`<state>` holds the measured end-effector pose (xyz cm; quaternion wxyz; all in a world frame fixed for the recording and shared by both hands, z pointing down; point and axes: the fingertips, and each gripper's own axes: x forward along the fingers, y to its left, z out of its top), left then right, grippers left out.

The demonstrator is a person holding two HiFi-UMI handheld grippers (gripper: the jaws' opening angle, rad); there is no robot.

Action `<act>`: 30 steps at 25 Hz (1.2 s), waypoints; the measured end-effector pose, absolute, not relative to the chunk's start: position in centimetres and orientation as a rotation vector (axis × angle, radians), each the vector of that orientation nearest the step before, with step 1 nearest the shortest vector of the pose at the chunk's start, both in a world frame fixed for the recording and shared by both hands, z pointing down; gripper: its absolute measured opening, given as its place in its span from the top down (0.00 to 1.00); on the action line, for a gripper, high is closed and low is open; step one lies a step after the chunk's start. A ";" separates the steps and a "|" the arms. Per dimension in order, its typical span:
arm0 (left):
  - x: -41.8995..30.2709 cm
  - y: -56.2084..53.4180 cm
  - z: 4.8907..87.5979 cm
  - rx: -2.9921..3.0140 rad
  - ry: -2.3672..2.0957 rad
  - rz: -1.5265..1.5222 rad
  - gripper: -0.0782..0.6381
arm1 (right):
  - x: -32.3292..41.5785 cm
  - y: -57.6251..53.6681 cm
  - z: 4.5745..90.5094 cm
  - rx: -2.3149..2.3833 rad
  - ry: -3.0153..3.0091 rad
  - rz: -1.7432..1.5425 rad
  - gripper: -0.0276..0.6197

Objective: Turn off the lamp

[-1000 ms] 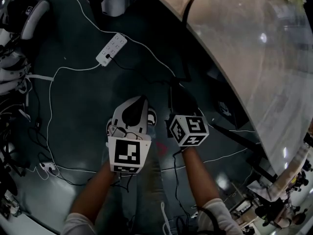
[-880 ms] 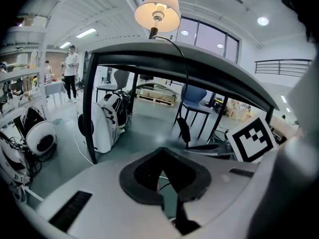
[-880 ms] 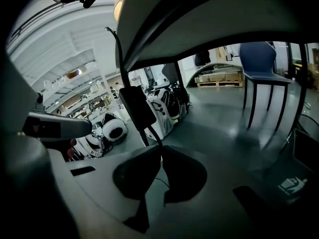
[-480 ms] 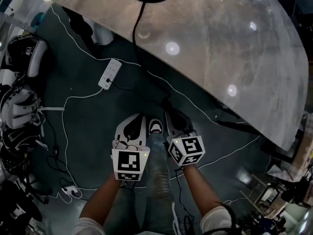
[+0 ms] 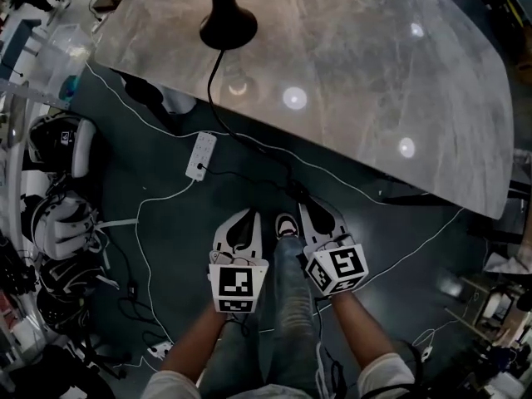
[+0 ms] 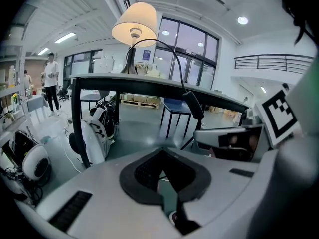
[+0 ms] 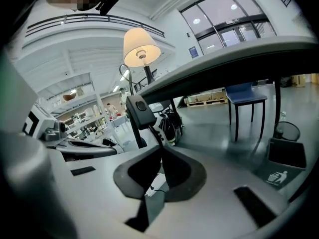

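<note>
The lamp (image 5: 226, 23) stands lit near the far left corner of the table (image 5: 374, 81), and its black cord (image 5: 209, 77) trails over the near edge. The left gripper (image 5: 246, 216) and the right gripper (image 5: 317, 213) are held side by side just short of that edge. Each has its jaws pressed together on nothing.

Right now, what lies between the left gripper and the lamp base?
In the head view: floor with a power strip, then table and the black cord up to the lamp base.

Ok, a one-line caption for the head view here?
Left gripper and right gripper, both shut and empty, hang over the floor before the table carrying the lamp.
</note>
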<state>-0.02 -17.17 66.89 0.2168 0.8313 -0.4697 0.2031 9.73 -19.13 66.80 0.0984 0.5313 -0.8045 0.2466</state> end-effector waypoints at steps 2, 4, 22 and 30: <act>0.3 -16.7 65.7 2.320 -1.281 0.570 0.90 | 10.2 -18.7 65.7 1.589 -2.367 0.728 0.94; 0.6 -16.1 64.3 2.339 -1.261 0.580 0.90 | 10.4 -18.3 64.6 1.595 -2.361 0.725 0.94; -2.0 -15.4 54.0 2.321 -1.339 0.546 0.90 | 5.1 -16.6 59.6 1.400 -2.341 0.735 0.94; -3.0 -15.3 54.0 2.280 -1.312 0.485 0.90 | 4.7 -16.4 59.8 1.394 -2.326 0.737 0.94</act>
